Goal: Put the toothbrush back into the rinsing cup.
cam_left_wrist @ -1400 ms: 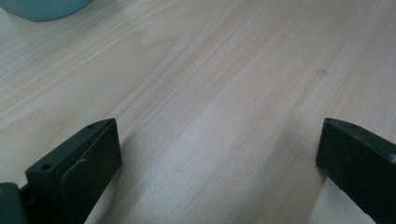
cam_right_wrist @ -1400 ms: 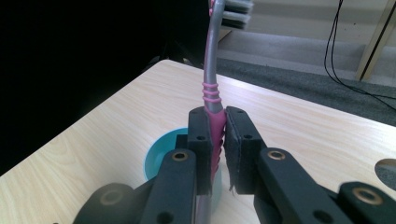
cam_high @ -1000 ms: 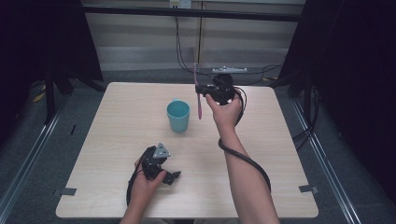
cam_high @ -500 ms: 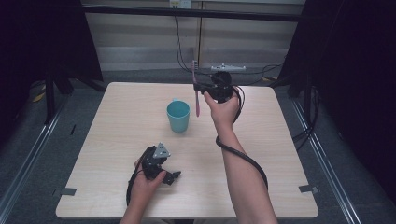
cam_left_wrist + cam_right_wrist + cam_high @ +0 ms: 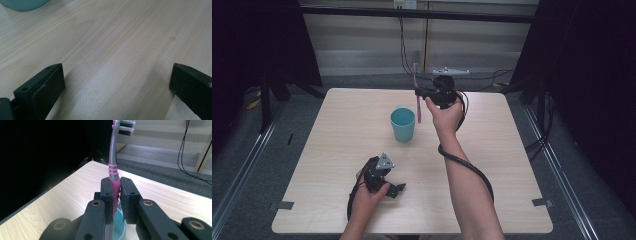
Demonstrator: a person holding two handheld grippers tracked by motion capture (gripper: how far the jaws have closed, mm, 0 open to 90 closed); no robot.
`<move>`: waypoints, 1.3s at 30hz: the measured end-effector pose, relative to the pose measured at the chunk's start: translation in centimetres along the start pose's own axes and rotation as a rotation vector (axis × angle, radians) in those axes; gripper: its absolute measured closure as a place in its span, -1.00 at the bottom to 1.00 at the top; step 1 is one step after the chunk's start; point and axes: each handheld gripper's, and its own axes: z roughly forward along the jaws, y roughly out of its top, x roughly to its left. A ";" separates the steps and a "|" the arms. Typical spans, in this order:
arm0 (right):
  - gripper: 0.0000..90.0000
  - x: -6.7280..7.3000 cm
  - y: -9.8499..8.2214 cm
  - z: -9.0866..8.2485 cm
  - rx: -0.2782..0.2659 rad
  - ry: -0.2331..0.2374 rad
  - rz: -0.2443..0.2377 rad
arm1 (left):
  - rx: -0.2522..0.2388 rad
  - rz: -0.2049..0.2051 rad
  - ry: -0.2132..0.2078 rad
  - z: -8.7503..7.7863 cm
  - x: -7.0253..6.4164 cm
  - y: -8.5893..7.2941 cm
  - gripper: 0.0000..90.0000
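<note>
Pink-and-grey plastic toothbrush (image 5: pixel 114 173) — upright, pinched between the right gripper (image 5: pixel 115 195) jaws, teal plastic cup (image 5: pixel 403 124) just below them, seemingly not yet inserted; left gripper (image 5: pixel 117 82) — jaws spread, resting idle on the pale wooden worktop (image 5: pixel 120 37).

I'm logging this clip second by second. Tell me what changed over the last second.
The right gripper, shut on the pink toothbrush throughout, drifted slightly left, bringing the upright brush closer above the teal cup. Nothing was picked up or let go. The cup stayed in place, and the left gripper stayed resting open on the table near the front edge.
</note>
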 end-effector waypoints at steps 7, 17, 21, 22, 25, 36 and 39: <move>0.80 0.0 -0.1 0.7 -0.010 -0.002 0.001 | 0.000 0.000 -0.001 0.0 0.0 0.0 -1.00; 0.80 0.4 -0.1 1.9 -0.013 0.006 -0.009 | 0.000 0.000 0.000 0.0 0.0 0.0 -1.00; 0.80 0.6 0.0 2.3 -0.011 0.007 -0.009 | 0.000 0.000 0.001 0.0 0.0 0.0 -1.00; 0.80 0.6 0.0 2.4 -0.011 0.007 -0.010 | 0.000 0.000 0.001 0.0 0.0 0.0 -1.00; 0.80 0.7 0.1 2.6 -0.014 0.008 -0.010 | 0.001 0.000 0.001 0.0 0.0 0.0 -1.00; 0.80 0.7 -0.2 4.1 -0.010 0.006 -0.009 | 0.001 0.000 0.001 0.0 0.0 0.0 -1.00; 0.80 0.6 -0.3 4.5 -0.015 0.007 -0.006 | 0.001 0.000 0.002 0.0 0.0 0.0 -1.00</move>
